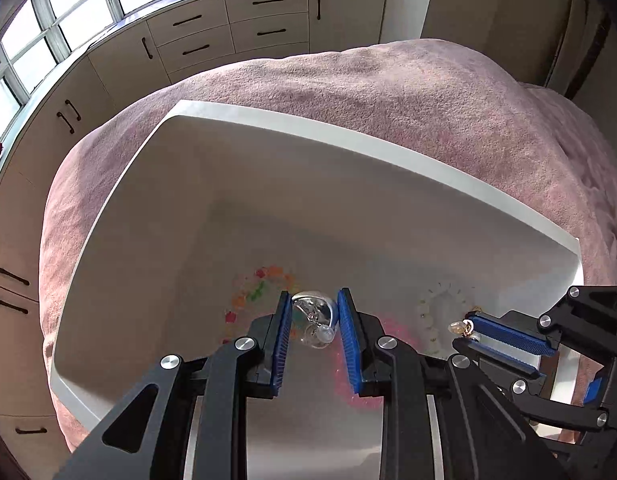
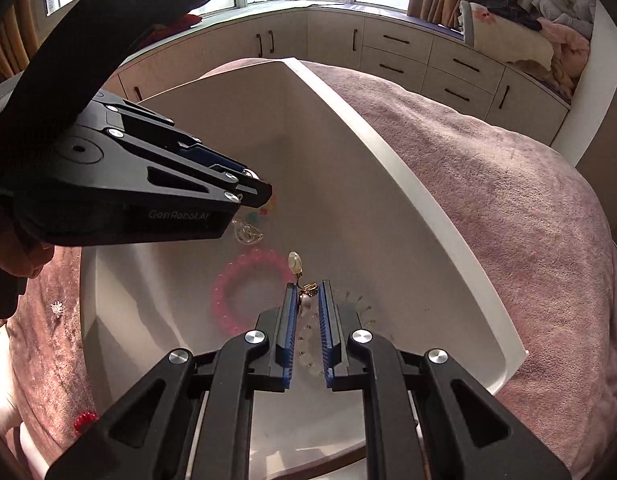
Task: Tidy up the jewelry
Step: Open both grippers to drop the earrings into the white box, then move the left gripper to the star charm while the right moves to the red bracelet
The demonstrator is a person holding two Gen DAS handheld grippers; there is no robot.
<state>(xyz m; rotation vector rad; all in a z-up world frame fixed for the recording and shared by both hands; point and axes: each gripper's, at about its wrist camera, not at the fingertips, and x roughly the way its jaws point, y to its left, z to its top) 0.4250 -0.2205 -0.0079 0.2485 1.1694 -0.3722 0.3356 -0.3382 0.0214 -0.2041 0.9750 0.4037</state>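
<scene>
A white box [image 1: 268,120] stands on a pink blanket. My left gripper [image 1: 313,300] is inside it, jaws apart, with a clear plastic piece holding a pearl earring [image 1: 316,322] between the fingertips, not clamped. My right gripper [image 2: 308,290] is narrowly parted around a gold earring with pearl and oval stone [image 2: 304,280]; it also shows in the left wrist view [image 1: 464,334]. In the box lie a pink bead bracelet [image 2: 244,280], a multicoloured bracelet [image 1: 260,288] and a pale bead bracelet [image 1: 436,312]. The clear piece shows under the left gripper in the right wrist view [image 2: 246,234].
A small silver piece [image 2: 57,309] and a red beaded piece [image 2: 84,420] lie on the blanket [image 2: 508,220] left of the box. Cabinets with drawers [image 1: 228,28] and windows stand behind. Clothes are piled on the window seat [image 2: 548,20].
</scene>
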